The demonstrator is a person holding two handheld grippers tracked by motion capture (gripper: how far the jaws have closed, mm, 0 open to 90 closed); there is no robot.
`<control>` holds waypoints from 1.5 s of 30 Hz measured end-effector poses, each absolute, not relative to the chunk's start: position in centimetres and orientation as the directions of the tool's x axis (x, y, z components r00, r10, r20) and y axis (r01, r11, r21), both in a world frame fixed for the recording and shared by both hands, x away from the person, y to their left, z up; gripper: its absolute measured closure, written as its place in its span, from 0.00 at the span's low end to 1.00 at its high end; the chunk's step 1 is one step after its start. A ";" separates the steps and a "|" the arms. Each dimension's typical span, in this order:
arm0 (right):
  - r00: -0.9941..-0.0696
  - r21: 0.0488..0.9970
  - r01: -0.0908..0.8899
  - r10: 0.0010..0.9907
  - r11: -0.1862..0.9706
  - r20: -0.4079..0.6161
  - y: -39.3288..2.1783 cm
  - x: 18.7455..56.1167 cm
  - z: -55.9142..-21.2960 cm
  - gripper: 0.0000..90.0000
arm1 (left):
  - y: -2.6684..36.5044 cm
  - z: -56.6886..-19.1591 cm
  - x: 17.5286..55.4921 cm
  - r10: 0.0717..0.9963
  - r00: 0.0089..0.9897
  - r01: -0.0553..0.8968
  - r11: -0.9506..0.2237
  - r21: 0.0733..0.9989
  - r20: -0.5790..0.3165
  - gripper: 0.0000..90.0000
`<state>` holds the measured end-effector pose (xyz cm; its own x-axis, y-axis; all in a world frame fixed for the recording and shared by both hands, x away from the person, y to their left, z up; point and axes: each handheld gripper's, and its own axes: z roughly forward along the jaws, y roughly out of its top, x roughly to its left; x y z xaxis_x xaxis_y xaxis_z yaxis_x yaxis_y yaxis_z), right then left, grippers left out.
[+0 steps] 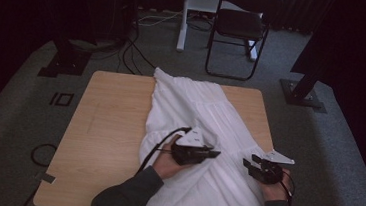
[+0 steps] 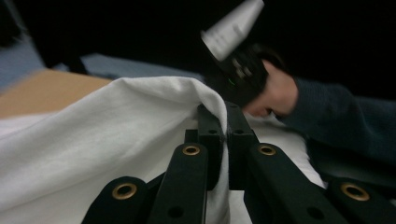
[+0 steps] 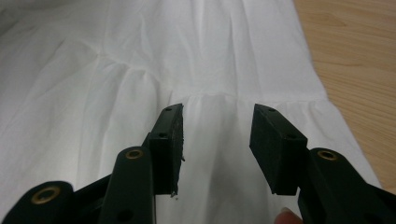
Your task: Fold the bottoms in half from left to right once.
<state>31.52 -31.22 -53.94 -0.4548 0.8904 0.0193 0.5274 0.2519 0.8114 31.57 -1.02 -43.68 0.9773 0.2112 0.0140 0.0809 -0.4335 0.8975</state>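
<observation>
A white gathered garment [image 1: 191, 103] lies along the right half of the wooden table [image 1: 109, 121] and hangs over its near edge. My left gripper [image 1: 216, 154] is over the middle of the garment, pointing right. In the left gripper view the left gripper [image 2: 226, 116] is shut on a lifted fold of the garment [image 2: 116, 126], with the person's right hand [image 2: 275, 95] beyond it. My right gripper [image 1: 248, 163] is at the garment's near right edge. In the right gripper view the right gripper [image 3: 217, 123] stands open just over a gathered seam of the garment [image 3: 140, 60], with nothing pinched between its pads.
Bare table wood [image 3: 355, 56] lies right of the garment's hem. Beyond the table stand a black chair [image 1: 240, 27] and a white desk leg [image 1: 181, 27]. Dark stand bases [image 1: 66, 62] sit on the carpet and cables [image 1: 135, 53] trail across it.
</observation>
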 end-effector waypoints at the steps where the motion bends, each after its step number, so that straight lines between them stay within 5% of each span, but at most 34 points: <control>1: -0.451 0.813 0.526 0.892 0.248 0.019 -31.3 31.5 -53.8 0.60 | -1.7 -44.5 31.8 0.209 0.978 0.098 -0.459 0.883 0.000 0.98; 5: -0.459 0.822 0.512 0.889 0.250 0.016 -30.7 31.3 -53.0 0.55 | -1.6 -46.9 32.7 0.262 0.965 0.162 -0.518 0.840 -0.025 0.72; 13: -0.530 0.829 0.494 0.847 0.261 0.049 -26.4 32.2 -50.8 0.52 | 6.2 -46.2 34.1 0.483 0.876 0.241 -0.453 0.858 0.009 0.65; 19: -0.556 0.756 0.566 0.829 0.329 0.056 -23.5 33.2 -52.3 0.48 | 13.2 -47.9 33.5 0.625 0.781 0.334 -0.421 0.843 0.003 0.62; 22: -0.608 0.714 0.565 0.794 0.413 0.021 -22.6 33.0 -53.2 0.84 | 15.7 -49.4 33.4 0.670 0.742 0.390 -0.416 0.821 -0.013 0.62; 25: -0.606 0.744 0.501 0.793 0.442 -0.063 -22.1 32.3 -52.3 0.99 | 17.0 -50.3 33.4 0.692 0.721 0.420 -0.406 0.811 -0.027 0.62; 29: -0.572 0.810 0.403 0.808 0.426 -0.140 -23.1 31.9 -48.7 0.99 | 16.8 -50.2 33.7 0.695 0.719 0.420 -0.394 0.818 -0.034 0.61; 34: -0.359 0.881 0.347 0.913 0.321 -0.191 -28.3 33.1 -43.9 0.99 | 15.0 -50.0 34.0 0.676 0.737 0.399 -0.410 0.820 -0.020 0.60; 45: -0.275 0.738 0.644 0.961 0.202 -0.023 -34.5 38.1 -55.4 0.97 | 7.1 -53.5 34.4 0.577 0.817 0.387 -0.547 0.742 -0.001 0.57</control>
<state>38.08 -34.47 -55.41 -0.2752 0.9611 -0.0229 0.6439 0.2019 0.7380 34.36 7.12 -53.45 0.8171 0.5766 -0.0008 0.3870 -0.5474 0.7420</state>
